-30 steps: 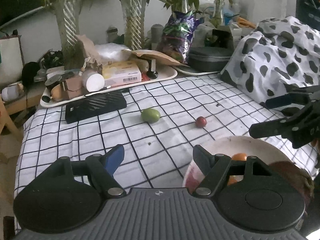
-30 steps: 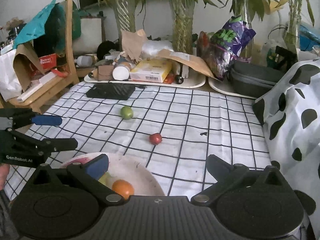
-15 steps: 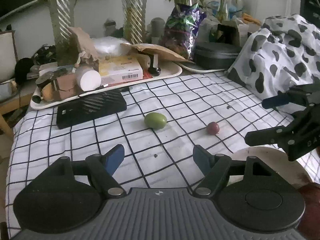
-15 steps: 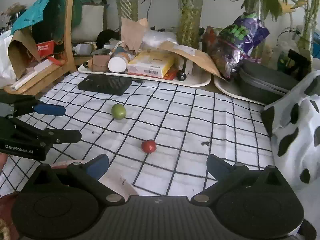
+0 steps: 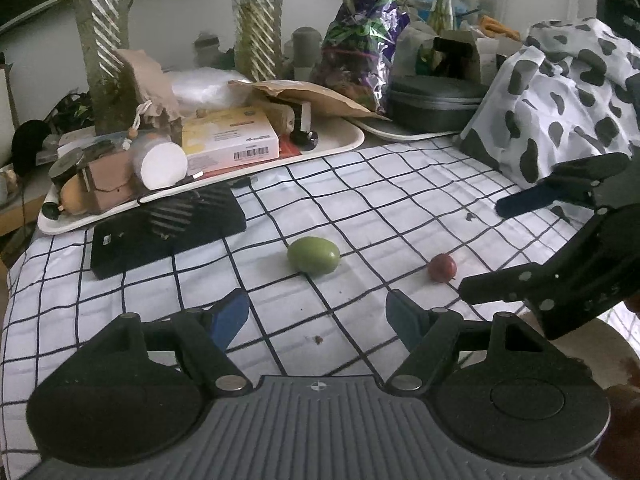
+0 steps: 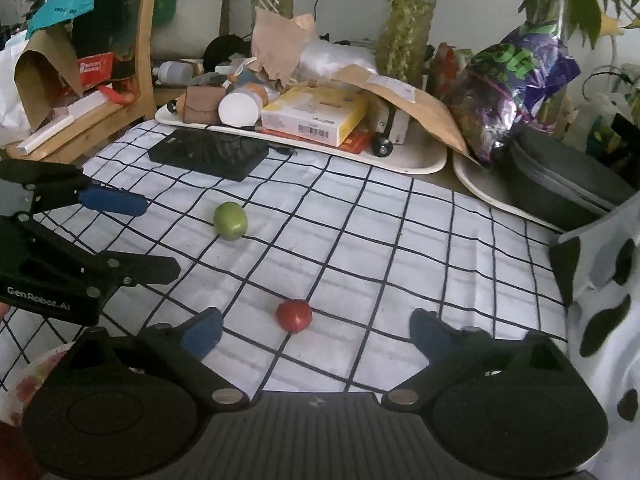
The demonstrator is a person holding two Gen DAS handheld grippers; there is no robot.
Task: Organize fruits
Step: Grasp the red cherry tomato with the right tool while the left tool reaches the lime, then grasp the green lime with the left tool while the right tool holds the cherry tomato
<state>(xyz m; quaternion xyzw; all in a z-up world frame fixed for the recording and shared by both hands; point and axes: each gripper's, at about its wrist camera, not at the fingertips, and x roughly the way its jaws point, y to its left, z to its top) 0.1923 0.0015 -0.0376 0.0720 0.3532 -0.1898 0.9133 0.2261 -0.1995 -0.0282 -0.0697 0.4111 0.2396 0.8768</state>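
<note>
A green oval fruit [image 5: 314, 255] lies on the checked cloth just ahead of my open, empty left gripper [image 5: 316, 316]; it also shows in the right wrist view [image 6: 230, 221]. A small red fruit [image 6: 294, 315] lies close in front of my open, empty right gripper [image 6: 316, 330], nearer its left finger; it also shows in the left wrist view [image 5: 442, 267]. The pale bowl's rim shows at the lower right of the left wrist view [image 5: 612, 344] and the lower left of the right wrist view [image 6: 24, 376]. Each gripper appears open at the edge of the other's view.
A black flat device [image 5: 168, 226] lies behind the green fruit. A cluttered white tray [image 5: 340, 144] with boxes and a grey case [image 5: 436, 102] line the far edge. A cow-print cloth [image 5: 568, 92] rises at the right. A wooden chair [image 6: 140, 48] stands far left.
Both grippers have moved forward over the cloth, away from the bowl. The fruits now sit closer and larger; the bowl has dropped almost out of both views. Both stay open.
</note>
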